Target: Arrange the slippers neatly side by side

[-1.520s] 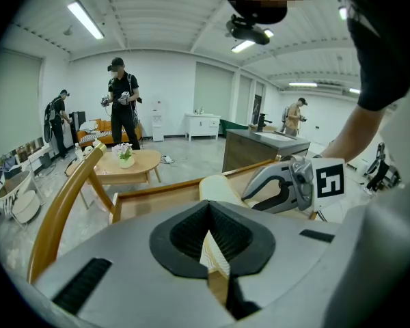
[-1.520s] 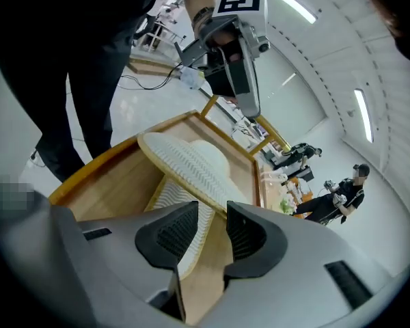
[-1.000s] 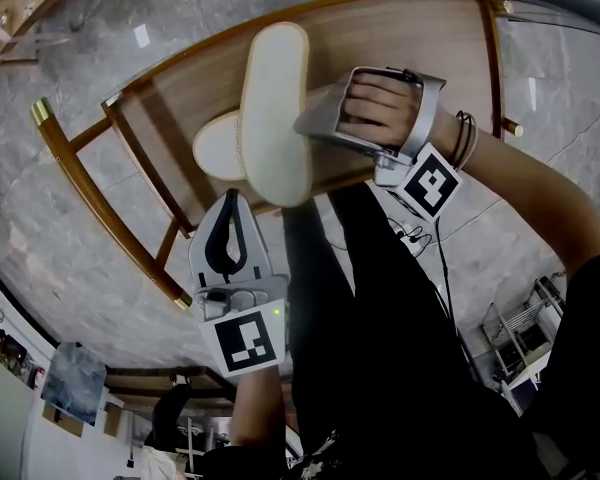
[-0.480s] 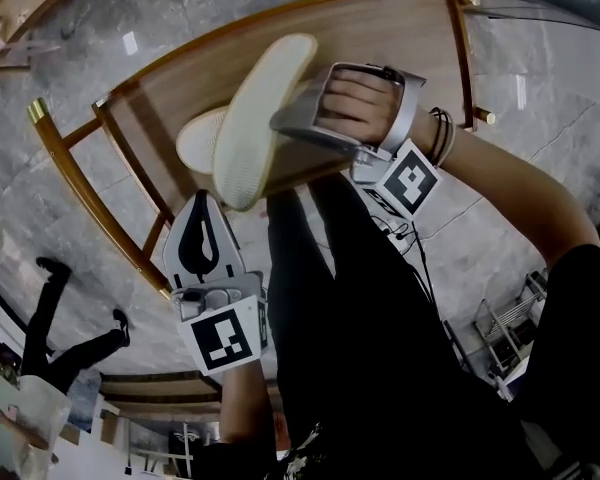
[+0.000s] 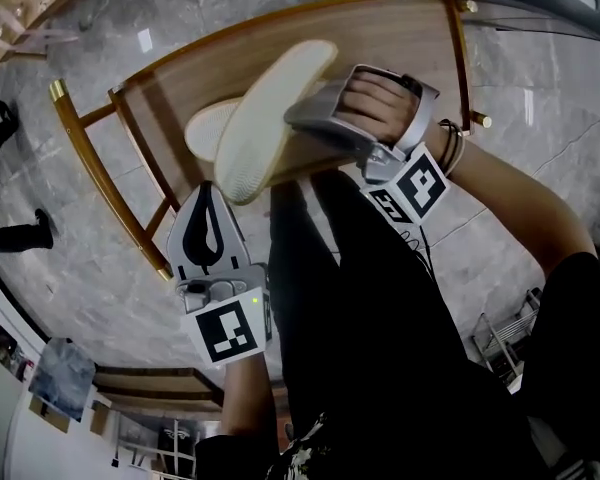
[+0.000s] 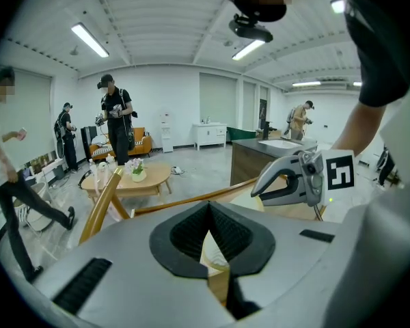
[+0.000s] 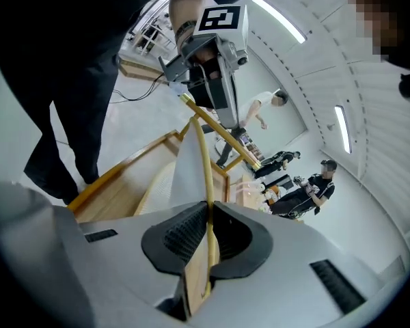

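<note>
A cream slipper [image 5: 265, 118] hangs tilted above the wooden table [image 5: 400, 38], pale sole toward me. My right gripper [image 5: 302, 120] is shut on the slipper's side edge; its jaws have just been closing on it. That thin yellow-rimmed edge [image 7: 203, 169] runs between the right gripper [image 7: 208, 209] jaws. The second cream slipper [image 5: 206, 128] lies on the table, mostly hidden under the raised one. My left gripper [image 5: 206, 220] hovers near the table's front edge, shut and empty. In the left gripper view, the left gripper [image 6: 209, 209] points at the table, with the right gripper [image 6: 263, 188] ahead.
The table has a curved wooden frame with brass-tipped legs [image 5: 58, 93] and stands on grey marble floor [image 5: 70, 248]. The wearer's black trouser legs [image 5: 380, 298] fill the near side. A passer-by's legs [image 5: 15, 236] show at the left. Several people and a low round table [image 6: 133, 180] stand farther off.
The right gripper has raised the slipper and rolled it, so its far end now leans to the right. The left gripper has risen a little. A passer-by has moved along the left edge.
</note>
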`<state>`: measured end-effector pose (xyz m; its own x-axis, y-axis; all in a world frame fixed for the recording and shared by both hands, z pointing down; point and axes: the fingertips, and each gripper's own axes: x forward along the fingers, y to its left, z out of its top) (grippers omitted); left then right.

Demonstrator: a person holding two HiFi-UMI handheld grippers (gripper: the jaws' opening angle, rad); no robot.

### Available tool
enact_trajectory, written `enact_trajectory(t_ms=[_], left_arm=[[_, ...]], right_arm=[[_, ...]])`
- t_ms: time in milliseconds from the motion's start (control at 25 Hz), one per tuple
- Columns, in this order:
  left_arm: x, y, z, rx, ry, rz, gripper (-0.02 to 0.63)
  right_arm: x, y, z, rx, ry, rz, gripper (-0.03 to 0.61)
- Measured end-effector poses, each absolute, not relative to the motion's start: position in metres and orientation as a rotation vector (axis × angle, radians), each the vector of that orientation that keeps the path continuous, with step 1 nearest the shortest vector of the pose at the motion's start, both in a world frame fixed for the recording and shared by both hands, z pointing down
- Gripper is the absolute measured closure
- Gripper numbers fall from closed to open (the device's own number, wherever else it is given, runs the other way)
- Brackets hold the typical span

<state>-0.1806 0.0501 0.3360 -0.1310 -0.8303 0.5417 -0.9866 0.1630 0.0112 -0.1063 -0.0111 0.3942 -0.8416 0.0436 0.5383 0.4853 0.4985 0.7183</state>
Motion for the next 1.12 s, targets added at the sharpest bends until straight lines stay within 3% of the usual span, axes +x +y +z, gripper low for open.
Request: enact_trajectory(t_ms=[520,1120], left_arm=[[-0.158,0.004,0.330,1.811,-2.034,0.471,0.626],[-0.151,-0.008,0.332,1.821,-2.027,0.461,0.626]], right_arm=[[-0.055,-0.062,0.384,-0.182,-2.280,-1.162,0.555],[-0.033,-0.097,0.339,0.128,-2.497,-0.588,0.555]])
